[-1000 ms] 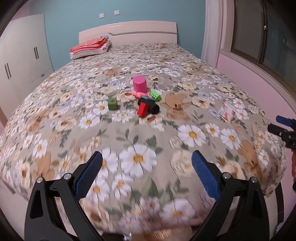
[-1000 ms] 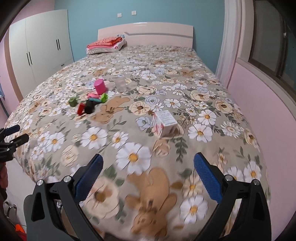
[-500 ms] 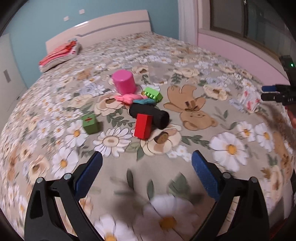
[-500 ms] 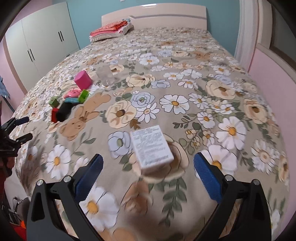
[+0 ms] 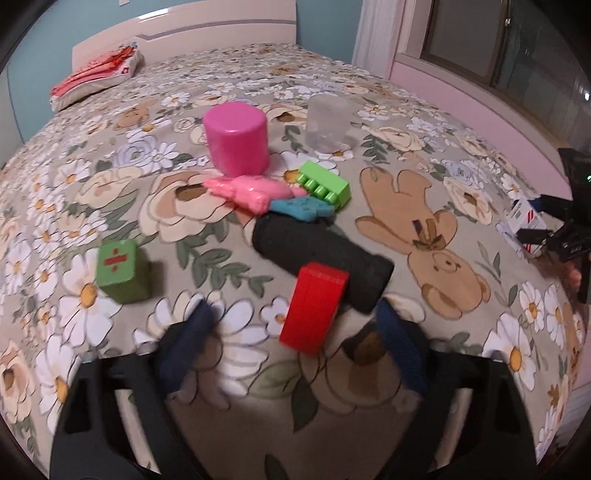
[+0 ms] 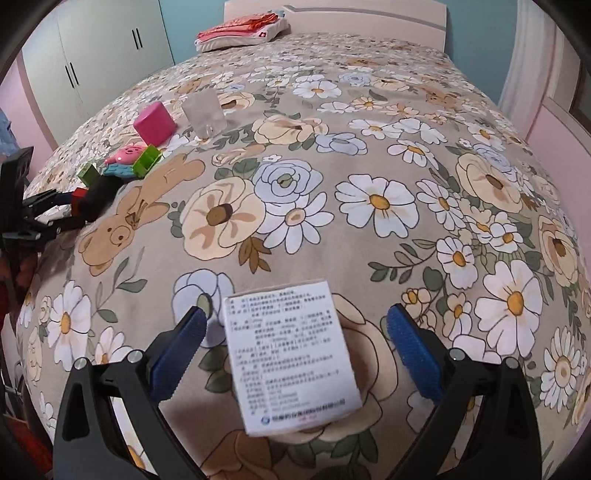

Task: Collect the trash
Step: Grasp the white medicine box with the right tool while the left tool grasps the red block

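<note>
On the bed, spread with a flower-and-bear cover, a cluster of small things lies ahead of the left hand-held gripper. Its jaws are closing, blurred, and the near end of a red block stands between the blue pads without either pad pressing on it. The red block leans against a black cylinder lying on its side just behind it. To the left sits a green cube with a red sign on its face. Farther off lie a blue piece, a green studded brick and a pink toy, touching one another, with a pink cup upside down behind them and a clear cup to its right.

Well apart to the right, the right hand-held gripper is open over a white printed box, which lies flat on the bed between the two blue pads, with a gap on each side. The cluster shows far left in that view, with a folded red cloth on a pillow at the headboard.
</note>
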Demonstrator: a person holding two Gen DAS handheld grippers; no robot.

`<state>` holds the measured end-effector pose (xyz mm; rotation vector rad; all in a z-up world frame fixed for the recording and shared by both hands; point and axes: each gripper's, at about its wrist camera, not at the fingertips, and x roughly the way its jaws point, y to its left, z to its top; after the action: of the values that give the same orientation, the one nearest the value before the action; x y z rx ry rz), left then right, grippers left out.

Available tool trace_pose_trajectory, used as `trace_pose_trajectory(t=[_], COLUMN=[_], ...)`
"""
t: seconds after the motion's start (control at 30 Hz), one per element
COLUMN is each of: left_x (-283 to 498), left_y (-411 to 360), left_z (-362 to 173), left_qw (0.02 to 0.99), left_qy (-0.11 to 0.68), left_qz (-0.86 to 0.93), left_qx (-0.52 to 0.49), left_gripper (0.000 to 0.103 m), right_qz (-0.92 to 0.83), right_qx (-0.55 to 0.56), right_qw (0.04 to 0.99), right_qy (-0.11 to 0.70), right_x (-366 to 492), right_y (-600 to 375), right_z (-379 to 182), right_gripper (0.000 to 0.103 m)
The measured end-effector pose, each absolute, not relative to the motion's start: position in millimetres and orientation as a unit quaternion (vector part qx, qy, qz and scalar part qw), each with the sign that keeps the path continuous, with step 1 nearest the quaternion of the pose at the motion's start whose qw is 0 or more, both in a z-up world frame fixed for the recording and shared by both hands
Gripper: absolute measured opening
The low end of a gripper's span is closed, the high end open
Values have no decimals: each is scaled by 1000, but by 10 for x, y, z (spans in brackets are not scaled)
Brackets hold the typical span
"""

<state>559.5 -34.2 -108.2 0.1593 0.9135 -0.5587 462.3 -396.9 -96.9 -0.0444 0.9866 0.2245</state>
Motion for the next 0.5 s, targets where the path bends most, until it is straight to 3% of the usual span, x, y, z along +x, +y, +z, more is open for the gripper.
trace_pose_trajectory(t=[0.2,0.5], left_x=[5637,5626], left_y=[-440,-482], left_z=[-1121,-1093], left_qw=[846,831], left_qy=[443,459], left_qz=[-284,-309], left_qx=[81,61], left_gripper=[70,39], right_qz=[112,120], right_qx=[-19,-21], right_qw=[873,869], right_qy=[475,480], right_x=[4684,4708], right_y=[-3975,-3960], right_z=[-1008,-993], right_gripper=[98,75])
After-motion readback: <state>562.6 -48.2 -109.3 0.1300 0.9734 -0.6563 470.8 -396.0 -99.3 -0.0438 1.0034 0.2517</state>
